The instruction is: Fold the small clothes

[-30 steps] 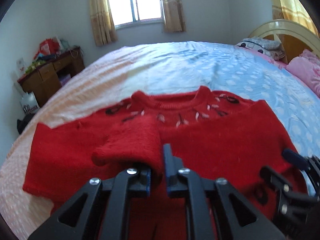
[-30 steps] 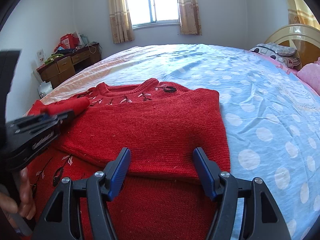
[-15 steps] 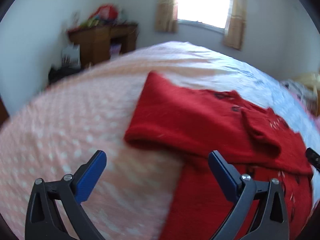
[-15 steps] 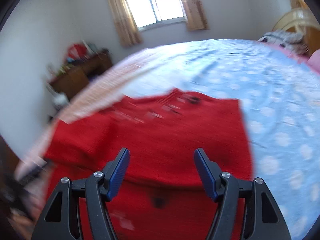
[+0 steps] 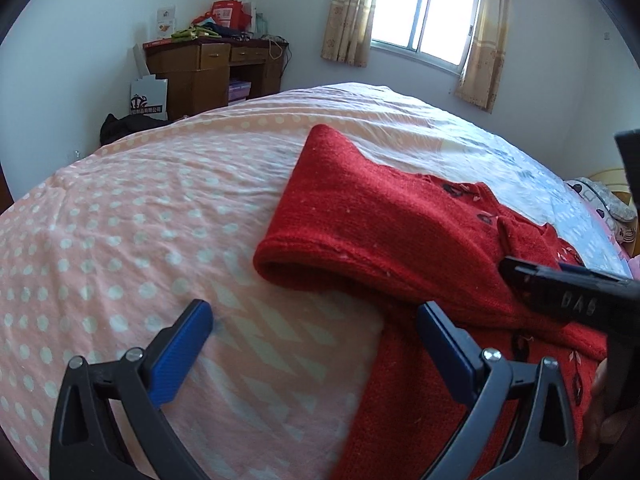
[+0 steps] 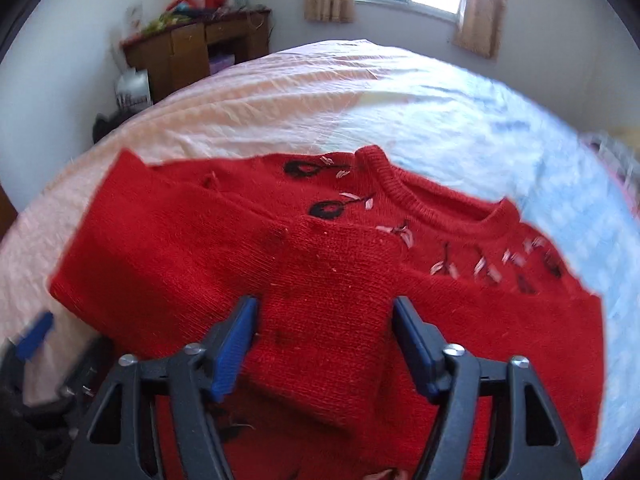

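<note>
A red knit sweater [image 6: 360, 272] with black and pink embroidery lies flat on the bed, both sleeves folded in over its body. In the left wrist view the sweater [image 5: 384, 216] lies to the right, its folded left edge facing me. My left gripper [image 5: 316, 320] is open and empty, over the pink sheet by that edge. My right gripper [image 6: 324, 320] is open, its jaws on either side of the folded sleeve cuff [image 6: 320, 340]. The right gripper also shows at the right in the left wrist view [image 5: 568, 296].
The bed sheet is pink with white dots [image 5: 140, 240] on the left and blue [image 6: 500, 136] on the right. A wooden desk [image 5: 208, 68] with clutter stands by the far wall. A window with curtains [image 5: 424, 20] is behind the bed.
My left gripper let go of the sleeve, opened and swung left to the sweater's left edge. My right gripper turned left over the sweater's middle, around the folded cuff.
</note>
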`<state>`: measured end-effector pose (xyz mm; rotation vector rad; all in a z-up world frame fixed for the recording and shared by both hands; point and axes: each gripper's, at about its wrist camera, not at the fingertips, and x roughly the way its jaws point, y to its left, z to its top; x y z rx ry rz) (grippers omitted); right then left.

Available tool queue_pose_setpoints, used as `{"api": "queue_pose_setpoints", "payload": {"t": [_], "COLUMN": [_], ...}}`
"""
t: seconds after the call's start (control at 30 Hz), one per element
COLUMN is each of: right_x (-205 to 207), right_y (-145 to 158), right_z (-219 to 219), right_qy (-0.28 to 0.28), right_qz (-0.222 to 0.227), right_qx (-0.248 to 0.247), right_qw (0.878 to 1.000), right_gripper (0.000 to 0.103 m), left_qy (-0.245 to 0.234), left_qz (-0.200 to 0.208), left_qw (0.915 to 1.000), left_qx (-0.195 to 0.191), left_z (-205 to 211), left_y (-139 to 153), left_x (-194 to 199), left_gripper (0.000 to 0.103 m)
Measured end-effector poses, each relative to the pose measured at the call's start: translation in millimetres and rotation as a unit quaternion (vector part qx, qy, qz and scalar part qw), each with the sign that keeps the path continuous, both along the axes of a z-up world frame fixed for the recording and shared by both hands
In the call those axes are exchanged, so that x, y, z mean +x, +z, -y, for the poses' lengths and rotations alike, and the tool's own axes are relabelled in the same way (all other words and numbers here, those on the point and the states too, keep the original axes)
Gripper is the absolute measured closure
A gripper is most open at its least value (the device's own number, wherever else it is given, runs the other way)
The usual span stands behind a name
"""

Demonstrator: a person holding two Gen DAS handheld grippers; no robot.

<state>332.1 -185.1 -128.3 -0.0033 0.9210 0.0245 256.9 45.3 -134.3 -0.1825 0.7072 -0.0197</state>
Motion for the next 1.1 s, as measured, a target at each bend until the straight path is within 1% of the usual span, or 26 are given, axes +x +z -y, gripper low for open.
{"api": "queue_pose_setpoints", "payload": {"t": [0.03,0.07,0.1,0.17,0.27,0.33,0.4,0.43,0.5,0.53,0.63,0.67,0.7,0.77,0.87,0.9,0.97,1.0,1.1], "right_x": [0,1,1,2,2,3,3,3,1,-1,-12,-15,-21,-33,-40,-43,-53,-59,-74], "right_y": [1,5,9,21,56,91,122,142,176,188,223,227,231,230,215,207,186,170,128], "right_z": [5,10,13,18,19,19,15,12,6,3,-7,-8,-8,2,30,42,72,93,140], "right_qy": [-0.008,-0.014,-0.016,-0.01,0.001,0.012,0.025,0.035,0.055,0.063,0.085,0.088,0.09,0.081,0.057,0.046,0.017,-0.003,-0.049], "right_qz": [-0.006,-0.007,-0.004,0.001,0.032,0.063,0.09,0.108,0.134,0.145,0.185,0.191,0.199,0.211,0.203,0.199,0.194,0.188,0.165], "right_qx": [0.019,0.024,0.035,0.067,0.112,0.15,0.173,0.187,0.198,0.198,0.18,0.176,0.171,0.157,0.154,0.151,0.145,0.151,0.169], "right_qw": [1.0,1.0,0.999,0.998,0.993,0.987,0.98,0.976,0.969,0.967,0.962,0.962,0.961,0.962,0.965,0.967,0.97,0.971,0.97], "right_gripper": [0.076,0.083,0.087,0.089,0.09,0.09,0.09,0.09,0.09,0.09,0.09,0.09,0.09,0.09,0.09,0.09,0.09,0.09,0.09], "left_qy": [0.0,0.0,0.001,0.002,0.001,0.0,0.0,0.0,0.002,0.002,0.007,0.012,0.017,0.026,0.069,0.075,0.082,0.086,0.091], "left_qz": [0.001,0.003,0.004,0.005,0.009,0.012,0.012,0.01,0.004,0.003,0.002,0.003,0.0,-0.015,-0.066,-0.072,-0.062,-0.062,-0.064], "left_qw": [1.0,1.0,1.0,1.0,0.9999,0.9997,0.9996,0.9997,0.9997,0.9996,0.9988,0.9984,0.9982,0.9984,0.9954,0.9945,0.9942,0.9935,0.9932], "left_qx": [-0.001,-0.002,-0.004,-0.004,-0.013,-0.021,-0.025,-0.024,-0.025,-0.029,-0.049,-0.055,-0.057,-0.047,0.002,0.014,0.033,0.04,0.037], "left_z": [-2,-2,-2,-3,-5,-8,-9,-9,-9,-9,-9,-9,-6,1,10,11,16,17,15], "left_y": [0,-1,-1,-1,-1,-1,0,1,5,8,22,25,29,28,12,9,11,9,6], "left_x": [-1,0,-1,-1,-4,-5,-5,-5,-5,-6,-1,3,9,24,48,51,49,49,50], "left_gripper": [0.0,0.0,0.0,0.0,0.0,0.0,0.0,0.0,0.0,0.0,0.0,0.0,0.0,0.0,0.0,0.0,0.0,0.0,0.0]}}
